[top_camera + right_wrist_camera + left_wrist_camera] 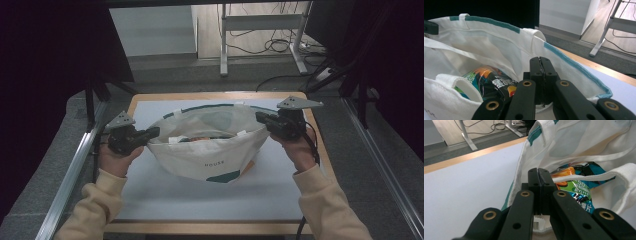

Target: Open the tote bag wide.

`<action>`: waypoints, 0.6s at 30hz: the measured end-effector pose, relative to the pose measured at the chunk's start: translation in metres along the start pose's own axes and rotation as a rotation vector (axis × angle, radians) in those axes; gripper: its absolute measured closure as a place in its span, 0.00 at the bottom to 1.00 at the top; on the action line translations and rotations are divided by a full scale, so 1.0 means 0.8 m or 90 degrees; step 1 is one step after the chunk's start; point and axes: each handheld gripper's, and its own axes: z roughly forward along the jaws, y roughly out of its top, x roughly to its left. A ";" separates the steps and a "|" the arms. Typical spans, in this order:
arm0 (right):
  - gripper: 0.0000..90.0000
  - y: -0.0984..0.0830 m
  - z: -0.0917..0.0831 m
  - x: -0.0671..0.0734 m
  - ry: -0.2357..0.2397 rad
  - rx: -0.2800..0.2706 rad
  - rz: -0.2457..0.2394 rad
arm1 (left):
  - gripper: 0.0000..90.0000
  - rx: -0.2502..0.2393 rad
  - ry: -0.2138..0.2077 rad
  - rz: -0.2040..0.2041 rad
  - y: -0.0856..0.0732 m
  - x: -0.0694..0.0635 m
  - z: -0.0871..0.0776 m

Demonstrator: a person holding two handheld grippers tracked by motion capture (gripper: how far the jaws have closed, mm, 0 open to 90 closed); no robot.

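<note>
Meanwhile, both grippers, left [152, 133] and right [261, 118], are pinching opposite rims of a soft canvas bag [210, 150] (glossy crinkled snack packet [574, 185] inside), jaws clamped on cloth.

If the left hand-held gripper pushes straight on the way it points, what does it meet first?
Probably the snack packet inside the tote bag, whose rim the left hand-held gripper pinches; depth is unclear.

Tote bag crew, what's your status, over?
Left gripper and right gripper shut on tote bag rim, mouth stretched open. Snack packet inside. Nothing in the way.
</note>
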 end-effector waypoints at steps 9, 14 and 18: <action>0.99 -0.014 0.006 -0.001 -0.005 0.013 -0.001 | 1.00 0.010 0.008 0.010 -0.008 -0.005 0.008; 0.99 -0.028 0.014 -0.003 -0.009 0.025 0.006 | 1.00 0.017 0.011 0.010 -0.015 -0.005 0.012; 0.99 -0.039 0.020 -0.005 -0.005 0.036 0.011 | 1.00 0.025 0.010 0.009 -0.022 -0.005 0.015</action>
